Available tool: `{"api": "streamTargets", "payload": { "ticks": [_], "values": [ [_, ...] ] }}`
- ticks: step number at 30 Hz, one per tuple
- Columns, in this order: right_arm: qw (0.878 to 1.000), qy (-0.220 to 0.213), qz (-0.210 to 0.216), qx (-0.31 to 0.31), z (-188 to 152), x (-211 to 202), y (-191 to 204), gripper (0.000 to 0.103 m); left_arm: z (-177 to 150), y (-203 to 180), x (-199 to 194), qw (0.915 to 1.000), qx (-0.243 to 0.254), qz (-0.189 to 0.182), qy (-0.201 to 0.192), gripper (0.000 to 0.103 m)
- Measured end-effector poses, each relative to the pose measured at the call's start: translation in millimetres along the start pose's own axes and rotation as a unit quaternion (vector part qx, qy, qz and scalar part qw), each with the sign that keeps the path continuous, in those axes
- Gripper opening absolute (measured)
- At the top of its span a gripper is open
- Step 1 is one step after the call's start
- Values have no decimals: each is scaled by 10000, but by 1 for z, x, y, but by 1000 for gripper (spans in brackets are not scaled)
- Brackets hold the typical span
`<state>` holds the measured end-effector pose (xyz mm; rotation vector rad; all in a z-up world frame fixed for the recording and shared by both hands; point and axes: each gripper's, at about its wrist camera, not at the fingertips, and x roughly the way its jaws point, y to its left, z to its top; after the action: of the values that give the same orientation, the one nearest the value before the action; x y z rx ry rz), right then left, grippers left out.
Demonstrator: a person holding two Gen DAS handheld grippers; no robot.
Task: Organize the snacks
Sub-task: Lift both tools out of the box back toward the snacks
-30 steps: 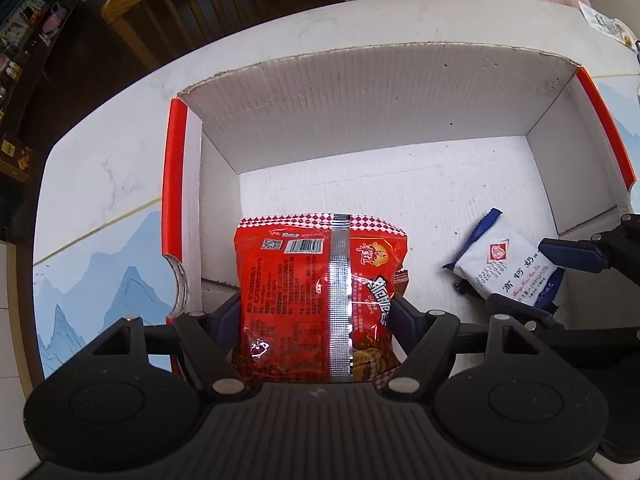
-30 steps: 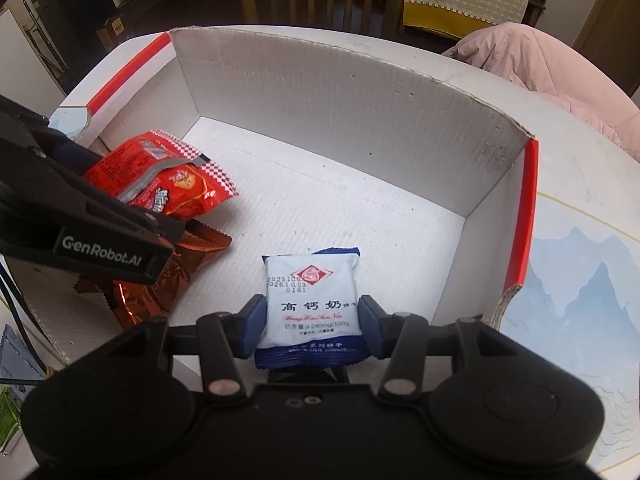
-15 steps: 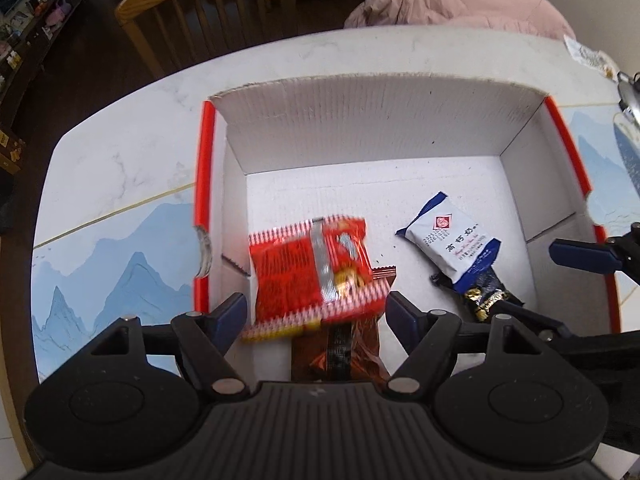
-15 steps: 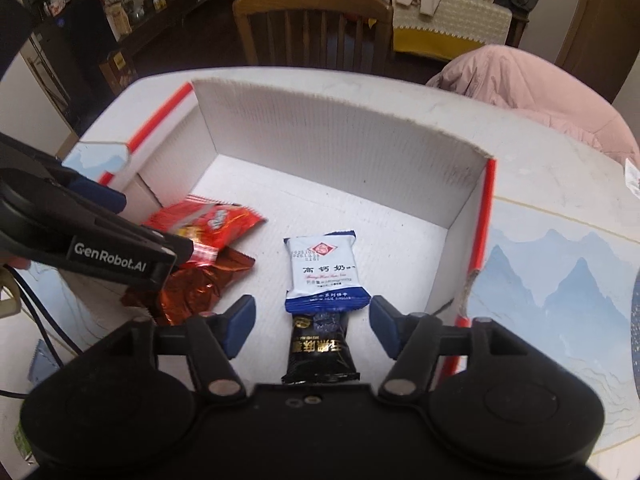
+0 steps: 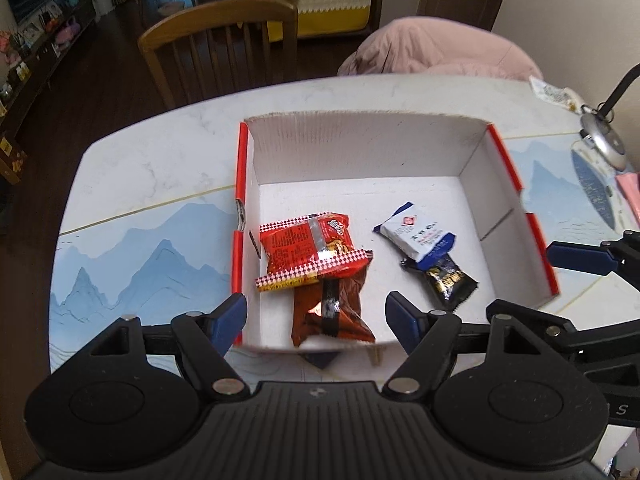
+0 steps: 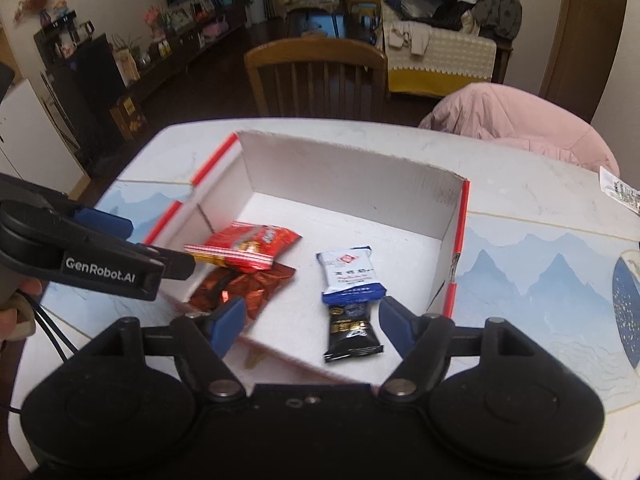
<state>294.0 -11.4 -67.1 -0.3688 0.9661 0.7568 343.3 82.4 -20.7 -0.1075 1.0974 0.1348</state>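
Observation:
A white cardboard box with red edges sits on the table. Inside, a red snack bag lies on a dark red foil bag at the left. A white-and-blue packet lies on a black packet at the right. My left gripper is open and empty above the box's near wall. My right gripper is open and empty above the black packet; it also shows at the right edge of the left wrist view.
The table has a blue mountain print. A wooden chair and a pink jacket stand behind it. A lamp base and a small wrapper lie at the far right.
Both grippers have opened, let go of the red bag and the white-and-blue packet inside the box, and pulled back and up. The snacks lie in the box.

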Motion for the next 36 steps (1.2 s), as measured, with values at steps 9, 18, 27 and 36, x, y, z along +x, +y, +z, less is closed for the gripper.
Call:
{"api": "streamTargets", "payload": {
  "ticks": [9,18,27,36],
  "values": [
    [9982,-577,68,-115,-21,-60,35,82,-38,5,-60,9983,-33,-147,-571,76],
    [9944,-1041,189,-33,-45,-106,61,85,-88,19,-112,9940,-146,-322,-1037,76],
    [9868,-1547,473,-57,-77,-132,91,96,-146,34,-150,9879,-266,-573,-1417,80],
    [9806,-1832,698,-63,-108,-136,109,103,-196,54,-152,9850,-519,-621,-1521,84]
  ]
}}
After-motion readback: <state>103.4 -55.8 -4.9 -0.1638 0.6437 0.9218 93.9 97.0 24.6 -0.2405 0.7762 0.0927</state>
